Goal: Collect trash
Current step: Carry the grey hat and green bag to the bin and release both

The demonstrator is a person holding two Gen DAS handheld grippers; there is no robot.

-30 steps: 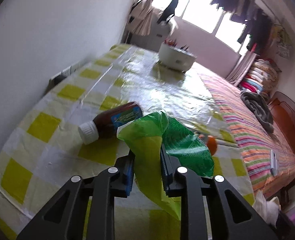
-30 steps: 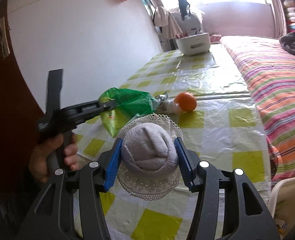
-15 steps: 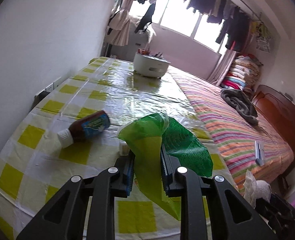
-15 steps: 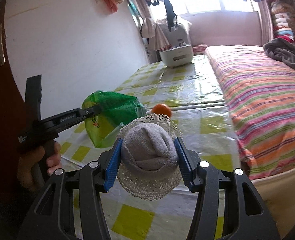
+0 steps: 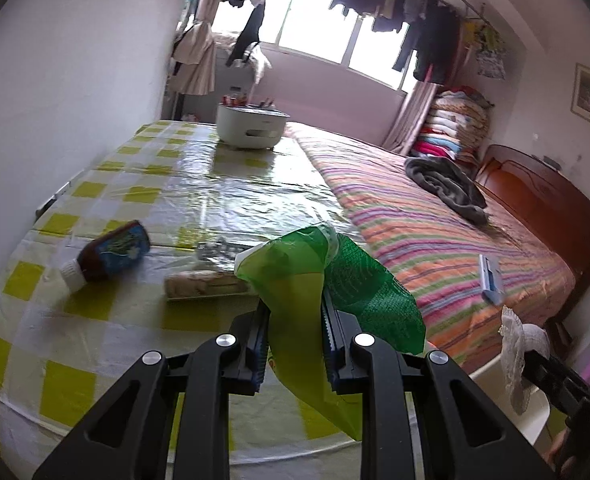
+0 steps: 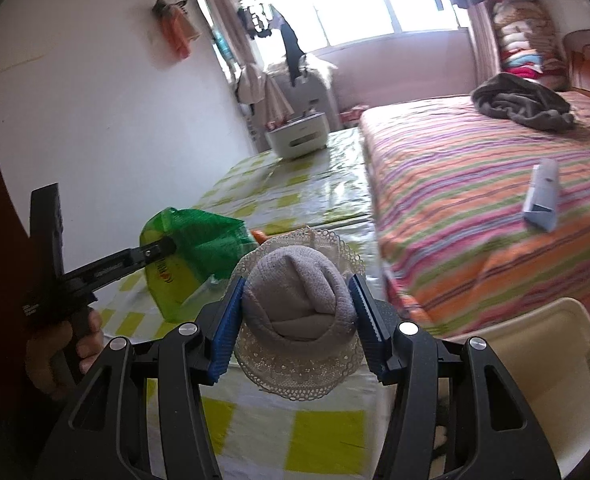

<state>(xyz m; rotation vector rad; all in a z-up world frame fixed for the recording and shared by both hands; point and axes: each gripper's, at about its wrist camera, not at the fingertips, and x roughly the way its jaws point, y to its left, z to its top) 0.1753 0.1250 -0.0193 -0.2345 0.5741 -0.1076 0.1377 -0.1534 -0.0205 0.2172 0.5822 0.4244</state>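
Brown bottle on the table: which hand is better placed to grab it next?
Neither is free. The left gripper is nearer the bottle but clamps a green bag; the right gripper holds a sock.

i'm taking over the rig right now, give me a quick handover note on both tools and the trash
Left tool: shut on a crumpled green plastic bag, held above the yellow-checked tablecloth table.
Right tool: shut on a rolled grey sock with a white lace cuff, also off the table.
Left on the table: a brown bottle with a white cap, on its side, and a pale wrapped packet.
A cream plastic bin sits below the right tool; neither held item is dropped yet.
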